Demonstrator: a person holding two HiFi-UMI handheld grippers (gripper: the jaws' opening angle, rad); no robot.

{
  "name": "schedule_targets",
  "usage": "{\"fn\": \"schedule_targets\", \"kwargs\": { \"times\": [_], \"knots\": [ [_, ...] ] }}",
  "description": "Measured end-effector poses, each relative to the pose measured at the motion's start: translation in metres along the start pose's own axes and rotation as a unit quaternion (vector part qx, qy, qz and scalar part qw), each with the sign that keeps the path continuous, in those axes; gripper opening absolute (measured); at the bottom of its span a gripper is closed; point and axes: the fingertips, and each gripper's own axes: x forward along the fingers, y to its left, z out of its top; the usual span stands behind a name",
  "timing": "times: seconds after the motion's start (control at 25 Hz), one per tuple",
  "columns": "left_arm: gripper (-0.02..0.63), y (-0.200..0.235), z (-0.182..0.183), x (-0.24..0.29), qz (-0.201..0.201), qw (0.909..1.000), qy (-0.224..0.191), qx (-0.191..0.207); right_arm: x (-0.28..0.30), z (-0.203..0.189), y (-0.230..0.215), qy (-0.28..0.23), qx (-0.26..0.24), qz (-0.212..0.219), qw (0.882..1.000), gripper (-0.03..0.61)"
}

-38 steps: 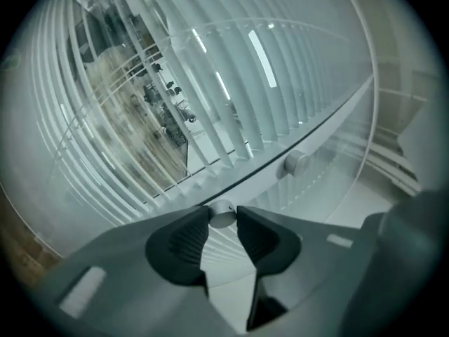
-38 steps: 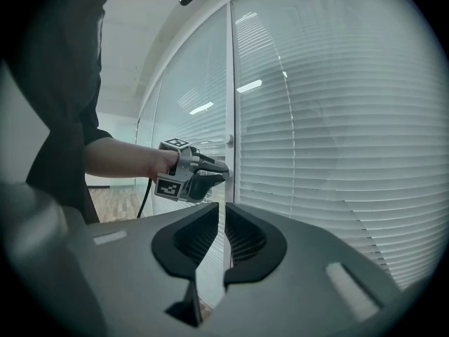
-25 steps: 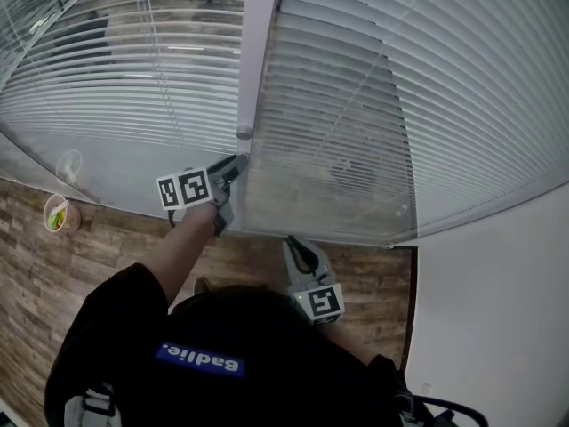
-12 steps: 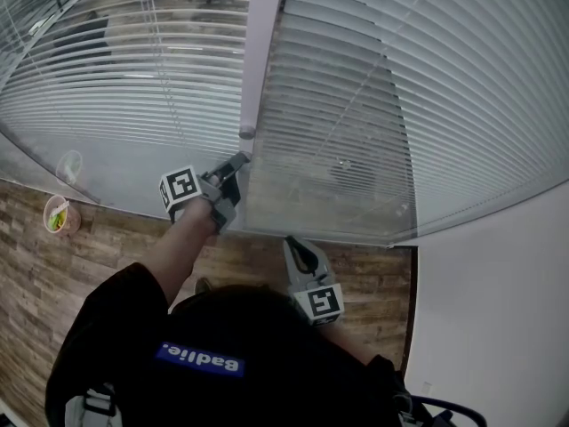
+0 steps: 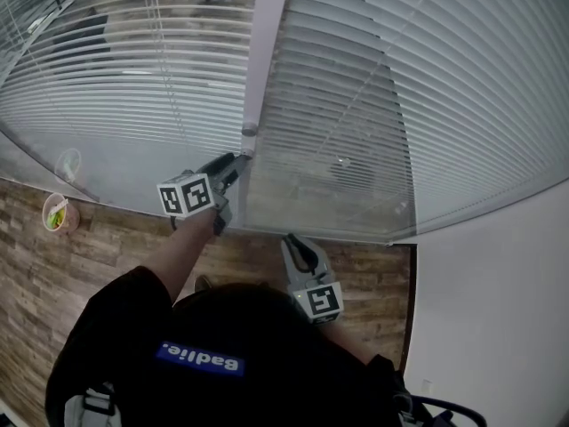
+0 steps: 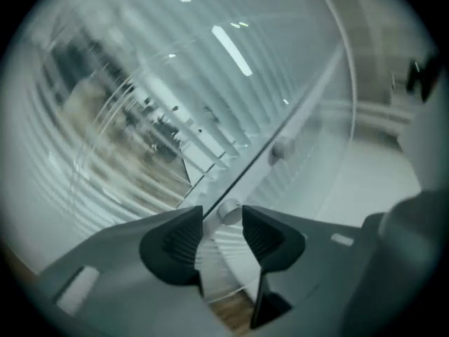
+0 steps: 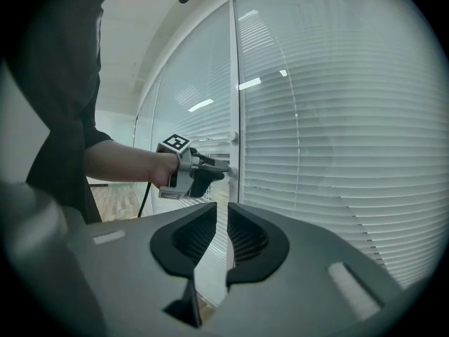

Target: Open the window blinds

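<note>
The left gripper (image 6: 222, 221) has just been opening its jaws. The small knob (image 6: 229, 211) of the blinds (image 5: 356, 105) stands between them at 12 o'clock, not pressed. It is best to close squarely on it, then roll slowly. The right gripper (image 7: 222, 216) is slightly apart and empty.

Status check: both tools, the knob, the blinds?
Left tool just opening, knob between its jaws, ungripped. Right tool just opening, empty, held back. Right-pane blinds look closed. Nothing blocking.

Brown wood-plank floor (image 5: 116, 238), plain white wall (image 5: 498, 327) (on the right)
</note>
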Motion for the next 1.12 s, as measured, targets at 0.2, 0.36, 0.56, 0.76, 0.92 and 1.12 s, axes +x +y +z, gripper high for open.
{"fn": "schedule_targets", "kwargs": {
  "times": [0.2,0.36,0.56,0.76,0.92,1.12],
  "knots": [
    [0.192,-0.017,-0.001,-0.001,0.098,0.9203,0.045,0.376,0.001,-0.004,0.002,0.009,-0.001,0.002,1.0,0.052],
    [0.188,-0.018,-0.01,0.007,0.129,0.8616,0.062,0.487,-0.002,-0.004,0.002,0.011,-0.005,-0.002,1.0,0.054],
    [0.147,-0.024,-0.018,0.014,0.152,0.78,0.073,0.603,-0.009,-0.011,-0.006,0.028,-0.008,-0.018,0.999,0.058],
    [0.141,-0.021,-0.021,0.021,0.177,0.7124,0.073,0.675,-0.016,-0.017,-0.014,0.044,-0.013,-0.024,0.999,0.063],
    [0.132,-0.019,-0.018,0.023,0.187,0.7118,0.067,0.674,-0.021,-0.018,-0.021,0.046,-0.012,-0.026,0.999,0.052],
    [0.126,-0.018,-0.018,0.022,0.188,0.7606,0.061,0.618,-0.024,-0.014,-0.024,0.036,-0.015,-0.019,0.999,0.035]
  ]
}}
